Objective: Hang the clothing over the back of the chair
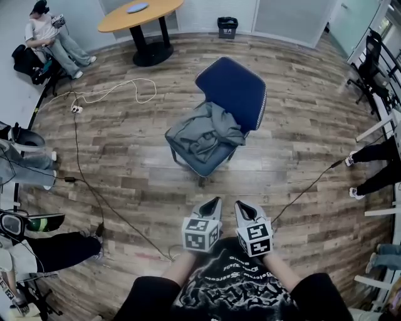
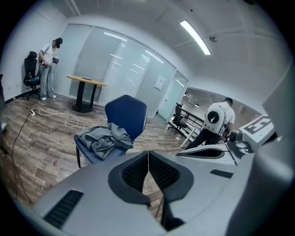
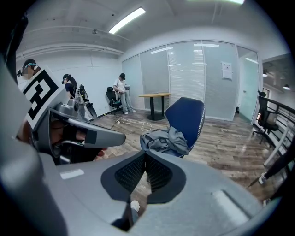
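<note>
Most of the seat of the blue padded chair (image 1: pixel 240 86) is buried under the crumpled grey garment (image 1: pixel 203 135). Nearer, the left tongs (image 1: pixel 215 202) and right tongs (image 1: pixel 240 204) are both clenched on nothing.

The floor (image 1: pixel 125 163) is wood-look planking with a dull sheen. The chair (image 1: pixel 235 88) wears matt blue cloth; the clothing (image 1: pixel 207 131) is soft grey cloth, crumpled. The left tongs (image 2: pixel 148 161) and right tongs (image 3: pixel 145 161) are smooth matt grey plastic with dark, finely ribbed pads (image 2: pixel 136 173). The desk (image 1: pixel 116 19) top is smooth and wood-coloured.
</note>
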{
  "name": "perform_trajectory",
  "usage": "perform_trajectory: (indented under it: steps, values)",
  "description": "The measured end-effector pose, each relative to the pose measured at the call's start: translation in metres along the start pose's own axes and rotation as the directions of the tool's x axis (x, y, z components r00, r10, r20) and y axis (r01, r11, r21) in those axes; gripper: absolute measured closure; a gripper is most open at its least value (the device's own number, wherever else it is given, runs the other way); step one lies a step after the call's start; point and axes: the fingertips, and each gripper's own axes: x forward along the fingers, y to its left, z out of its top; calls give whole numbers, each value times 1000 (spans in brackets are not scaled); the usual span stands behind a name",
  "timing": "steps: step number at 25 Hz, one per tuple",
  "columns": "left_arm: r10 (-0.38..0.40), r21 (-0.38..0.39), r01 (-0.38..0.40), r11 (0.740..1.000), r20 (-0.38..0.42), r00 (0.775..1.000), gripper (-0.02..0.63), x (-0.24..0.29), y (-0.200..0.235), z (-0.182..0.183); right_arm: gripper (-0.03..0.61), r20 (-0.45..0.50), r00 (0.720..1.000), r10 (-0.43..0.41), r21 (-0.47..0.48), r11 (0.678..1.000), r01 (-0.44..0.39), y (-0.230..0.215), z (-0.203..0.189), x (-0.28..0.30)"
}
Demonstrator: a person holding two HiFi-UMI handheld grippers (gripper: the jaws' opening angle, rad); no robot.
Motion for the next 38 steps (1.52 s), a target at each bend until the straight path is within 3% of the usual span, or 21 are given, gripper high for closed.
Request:
perform_trajectory:
  steps: [15, 18, 23, 27, 32, 38]
  values:
    - [-92, 65, 90, 994, 41, 995, 599, 10, 28, 46, 574, 18, 998, -53, -13, 998, 54, 16, 34, 26]
    - [-99, 80, 96, 992, 34, 995, 599, 12, 29, 50, 574, 41, 998, -40, 20, 999, 39, 14, 41, 28]
    - [-63, 38, 61, 997, 62, 996, 600, 9, 45, 53, 574, 35, 999, -22, 72, 997, 19, 12, 39, 33]
    - [-38, 47, 35, 998, 75, 996, 598, 8, 54, 58, 574, 57, 998, -5, 73, 997, 1, 11, 50, 43]
    - [43, 5, -43, 999, 105, 994, 598, 10, 79, 67, 574, 55, 998, 42, 78, 996, -46, 7, 61, 63]
    - [69, -10, -68, 998, 71, 995, 600, 25, 87, 70, 574, 21, 995, 98, 116, 988, -100, -4, 64, 84]
